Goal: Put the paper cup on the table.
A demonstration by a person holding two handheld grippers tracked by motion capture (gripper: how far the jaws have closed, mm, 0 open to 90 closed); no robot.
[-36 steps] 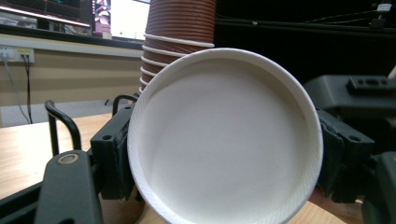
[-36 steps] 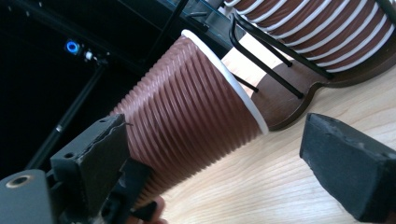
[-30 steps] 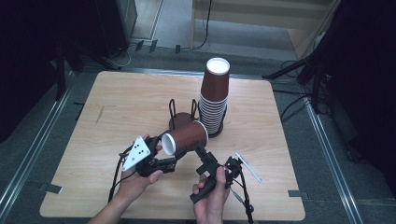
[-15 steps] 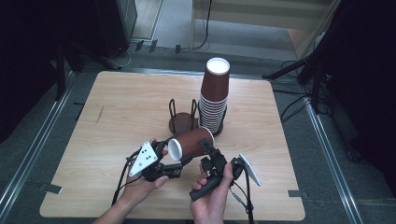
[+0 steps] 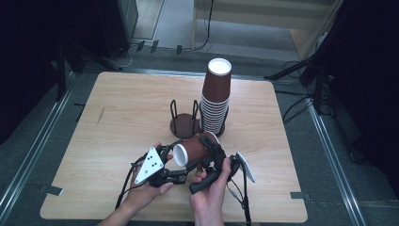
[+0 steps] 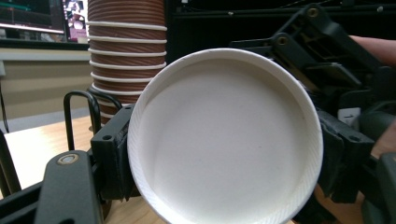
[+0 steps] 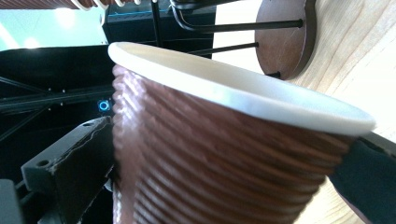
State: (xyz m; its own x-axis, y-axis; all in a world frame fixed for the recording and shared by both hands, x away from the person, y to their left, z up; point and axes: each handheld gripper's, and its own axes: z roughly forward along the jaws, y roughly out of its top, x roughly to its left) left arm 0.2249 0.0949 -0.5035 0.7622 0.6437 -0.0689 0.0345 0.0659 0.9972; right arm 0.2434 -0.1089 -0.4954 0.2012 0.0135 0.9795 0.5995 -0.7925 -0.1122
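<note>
Brown ribbed paper cup with white lining [image 5: 195, 148]: empty, lying on its side just above the near edge of the pale wooden table [image 5: 117, 122], mouth toward the left gripper [image 5: 176, 173]. Left gripper: jaws closed together at the cup's rim. Right gripper [image 5: 214, 157]: jaws clamped on the cup's ribbed wall. Tall stack of matching brown cups [image 5: 215, 99]: upright in a dark wire holder on round bases [image 5: 186, 123]; the neighbouring section holds nothing.
</note>
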